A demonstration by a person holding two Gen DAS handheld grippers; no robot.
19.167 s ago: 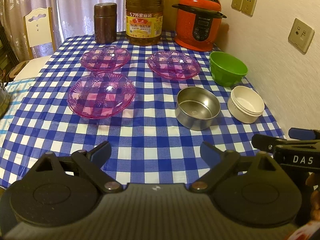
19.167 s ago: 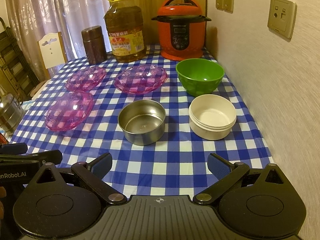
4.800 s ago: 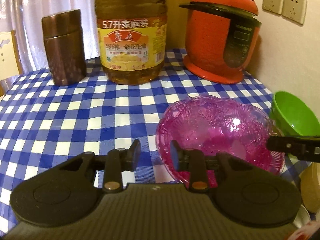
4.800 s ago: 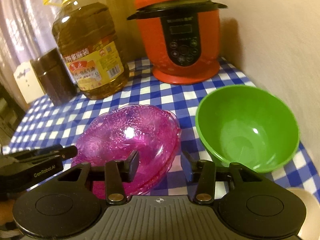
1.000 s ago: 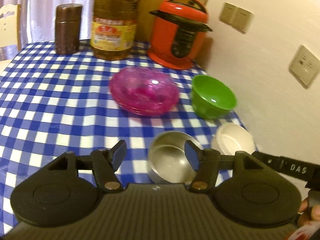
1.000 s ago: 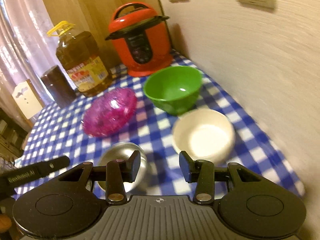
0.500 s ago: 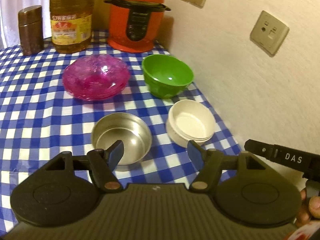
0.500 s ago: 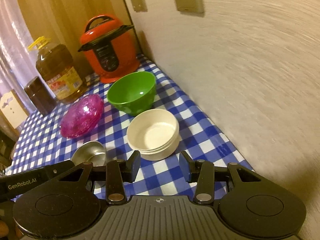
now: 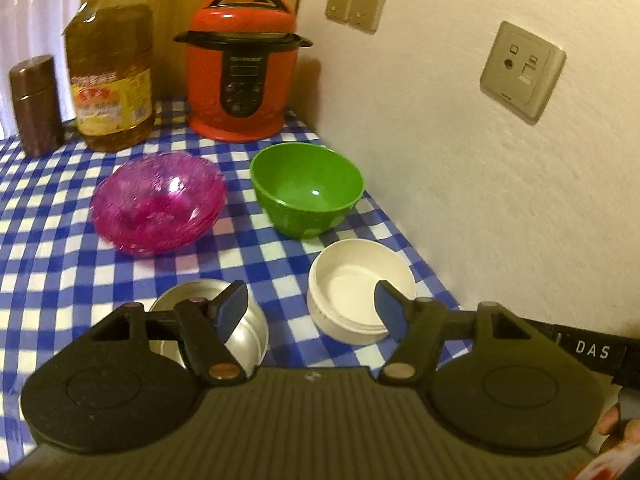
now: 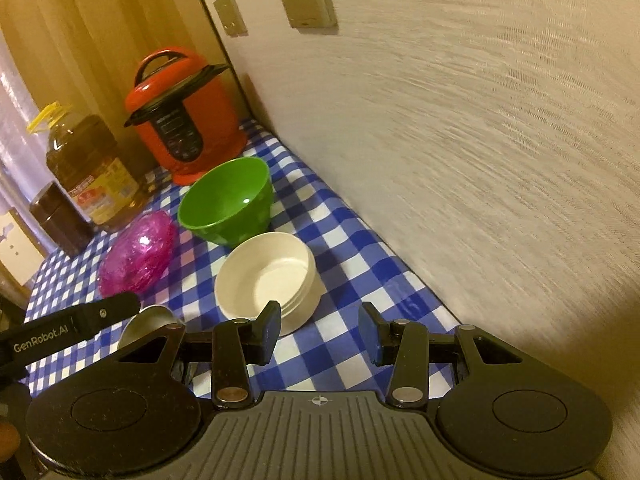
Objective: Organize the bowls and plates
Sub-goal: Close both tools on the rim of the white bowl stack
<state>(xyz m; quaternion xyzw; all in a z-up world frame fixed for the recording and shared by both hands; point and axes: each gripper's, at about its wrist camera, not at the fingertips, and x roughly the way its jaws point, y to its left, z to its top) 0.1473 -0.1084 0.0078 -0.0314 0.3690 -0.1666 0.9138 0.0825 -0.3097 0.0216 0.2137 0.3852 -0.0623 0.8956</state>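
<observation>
1. Left gripper [image 9: 311, 306]: jaws spread wide, nothing between them, held above the near part of the checked tablecloth [image 9: 48, 248].
2. Right gripper [image 10: 320, 332]: jaws parted, holding nothing, over the cloth near the wall [image 10: 480, 140].
3. White bowl [image 9: 360, 284] sits near the table's right edge, close to the wall; only a narrow strip of cloth shows between them.
4. Steel bowl [image 9: 224, 320] stands left of the white bowl, apart from it, partly hidden behind the left gripper's left finger.
5. Green bowl [image 9: 308, 188] is behind the white bowl, close to it; cannot tell whether they touch.
6. Pink plates [image 9: 158, 200], stacked, lie just left of the green bowl.
7. Back edge: red cooker [image 9: 242, 66], oil bottle [image 9: 110, 68], brown canister [image 9: 34, 106] in a row.
8. Open cloth lies to the left of the plates and steel bowl.
</observation>
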